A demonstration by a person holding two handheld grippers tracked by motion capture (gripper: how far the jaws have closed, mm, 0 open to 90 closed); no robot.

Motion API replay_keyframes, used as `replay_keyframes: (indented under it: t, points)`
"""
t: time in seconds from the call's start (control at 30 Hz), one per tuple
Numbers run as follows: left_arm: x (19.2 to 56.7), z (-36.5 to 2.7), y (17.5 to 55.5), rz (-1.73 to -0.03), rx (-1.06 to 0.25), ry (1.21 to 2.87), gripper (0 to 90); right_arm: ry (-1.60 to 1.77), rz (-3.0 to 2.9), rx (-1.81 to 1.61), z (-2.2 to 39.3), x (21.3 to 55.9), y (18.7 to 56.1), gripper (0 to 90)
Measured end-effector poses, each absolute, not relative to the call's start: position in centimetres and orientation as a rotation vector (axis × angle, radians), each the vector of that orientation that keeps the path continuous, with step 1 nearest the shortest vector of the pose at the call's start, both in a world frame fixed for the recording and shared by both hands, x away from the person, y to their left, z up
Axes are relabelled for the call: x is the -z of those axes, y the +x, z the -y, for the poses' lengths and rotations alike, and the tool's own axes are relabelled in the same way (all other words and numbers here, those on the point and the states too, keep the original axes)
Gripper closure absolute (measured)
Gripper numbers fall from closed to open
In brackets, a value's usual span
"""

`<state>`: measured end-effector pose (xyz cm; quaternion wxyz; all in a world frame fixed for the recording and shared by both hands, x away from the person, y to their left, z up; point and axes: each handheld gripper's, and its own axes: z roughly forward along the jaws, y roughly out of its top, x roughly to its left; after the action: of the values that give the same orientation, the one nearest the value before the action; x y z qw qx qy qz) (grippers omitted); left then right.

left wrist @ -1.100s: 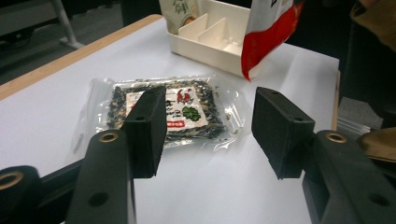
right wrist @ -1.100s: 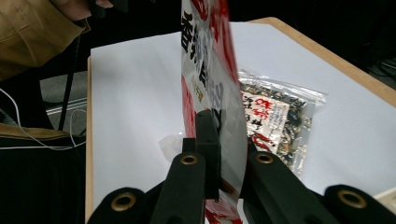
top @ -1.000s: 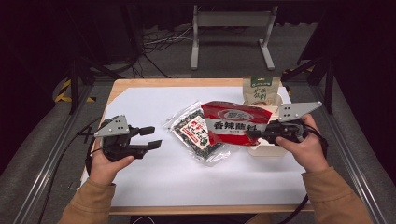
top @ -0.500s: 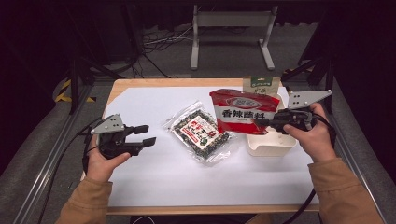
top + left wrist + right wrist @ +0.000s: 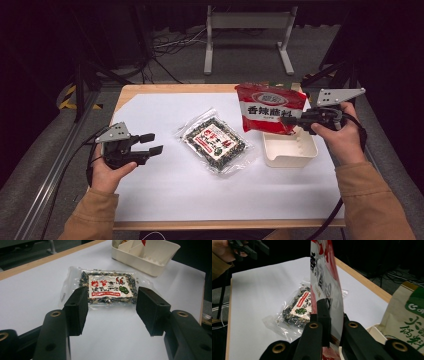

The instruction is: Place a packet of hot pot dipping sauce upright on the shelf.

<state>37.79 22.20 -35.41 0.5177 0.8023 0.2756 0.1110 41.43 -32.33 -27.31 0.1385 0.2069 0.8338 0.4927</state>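
Red printed plastic pouch (image 5: 269, 109) held upright, pinched at lower edge by right gripper (image 5: 290, 120), directly above cream plastic divided tray (image 5: 290, 149); long axis vertical. Left gripper (image 5: 152, 143) gaping, nothing held, aimed at clear seaweed packet (image 5: 215, 144) lying flat on white table sheet (image 5: 165, 190).

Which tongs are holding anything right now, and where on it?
The right tongs pinch the red pouch at its lower right edge, above the white tray. The left tongs stand open and hold nothing.

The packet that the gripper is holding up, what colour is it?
Red, with a white band of dark writing: the packet shows best in the high view, held by the right gripper.
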Motion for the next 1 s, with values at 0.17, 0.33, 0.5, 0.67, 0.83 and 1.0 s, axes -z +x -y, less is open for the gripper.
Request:
replay_keyframes:
  t: [0.17,0.33,0.5,0.67,0.83,1.0]
  points:
    - [35.7,-22.4,37.9,-0.679,-0.254,1.928,43.8,0.636,-2.388,-1.406,33.5,27.2,42.3,88.2]
    - [35.7,-22.6,38.1,-0.676,-0.265,1.93,43.9,0.666,-2.372,-1.403,34.3,27.4,42.9,88.3]
    - [35.8,-22.6,38.0,-0.695,-0.253,1.927,43.9,0.695,-2.355,-1.395,35.0,27.5,43.4,88.3]
    - [35.9,-22.9,37.9,-0.706,-0.257,1.927,43.9,0.731,-2.337,-1.39,35.7,27.7,44.0,88.4]
    - [36.0,-23.1,37.7,-0.712,-0.257,1.923,43.9,0.767,-2.323,-1.384,36.4,28.1,44.7,88.4]
    - [36.1,-23.4,37.6,-0.719,-0.265,1.926,43.9,0.797,-2.321,-1.386,36.8,28.5,45.5,88.4]
